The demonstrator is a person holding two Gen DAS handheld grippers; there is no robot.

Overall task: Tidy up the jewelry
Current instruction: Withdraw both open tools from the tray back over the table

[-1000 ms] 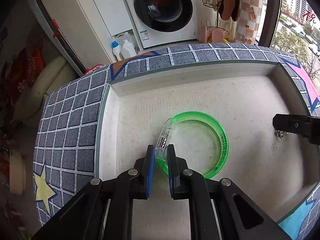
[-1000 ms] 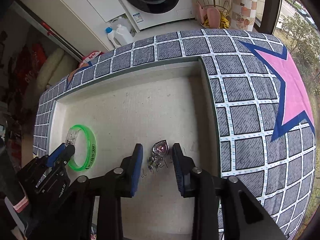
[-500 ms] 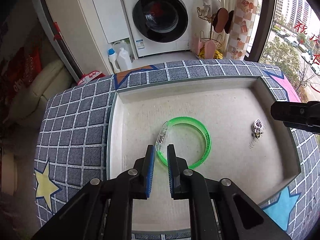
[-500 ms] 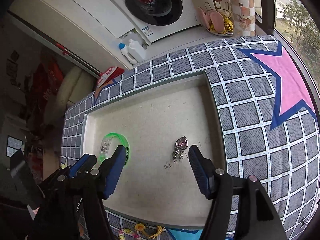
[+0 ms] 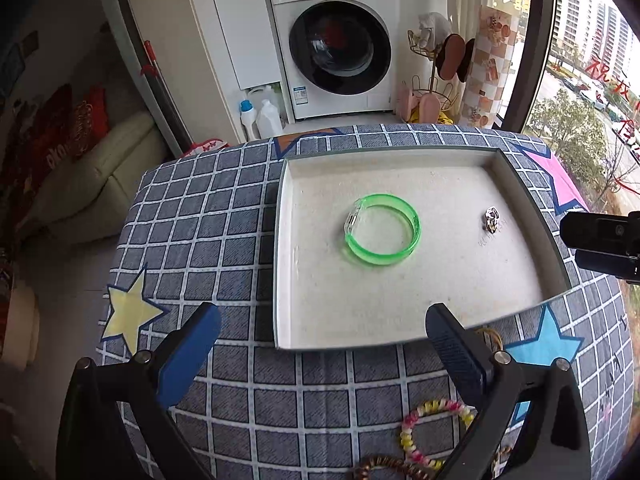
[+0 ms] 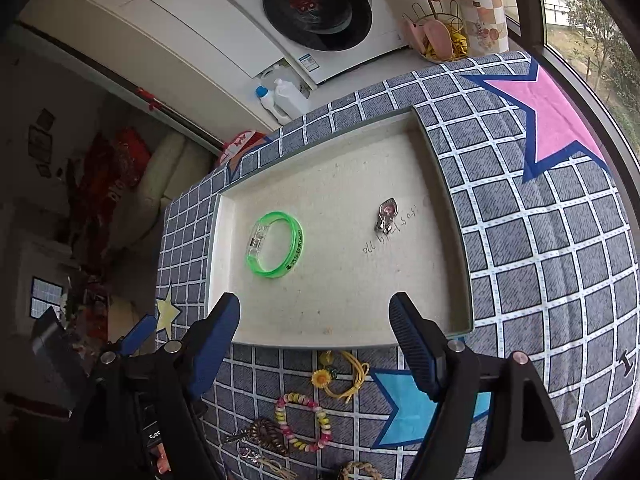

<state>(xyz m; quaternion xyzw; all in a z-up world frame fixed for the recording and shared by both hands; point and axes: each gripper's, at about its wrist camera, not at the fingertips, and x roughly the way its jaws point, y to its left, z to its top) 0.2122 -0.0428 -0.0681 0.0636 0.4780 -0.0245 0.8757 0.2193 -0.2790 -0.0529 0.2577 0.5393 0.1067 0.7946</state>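
My left claw [image 5: 320, 346] is spread wide and holds nothing. My right claw [image 6: 314, 338] is spread wide too, with nothing in it.

I count one tray [image 5: 520, 188] and two things inside it. The green bangle [image 5: 382, 230] lies flat, ahead of my left claw and a little to its right. Its clear clasp [image 5: 353, 216] faces left. One small silver charm [image 5: 492, 220] lies further right, well apart from the bangle. From my right claw, the charm [image 6: 385, 216] has a pink heart at its far end, and its long side runs away from me.

Near my right claw, outside the tray, I count one yellow flower hair tie [image 6: 340, 374], one pink and yellow bead bracelet [image 6: 304, 420] and one brown coil tie [image 6: 266, 434]. More bits sit at the bottom edge, too cut off to tell.

The tray sits on a grey checked cloth [image 5: 208, 232] with stars. Past it I see one washer [image 5: 340, 36], two bottles [image 5: 260, 118] and a window [image 5: 580, 92] on the right.
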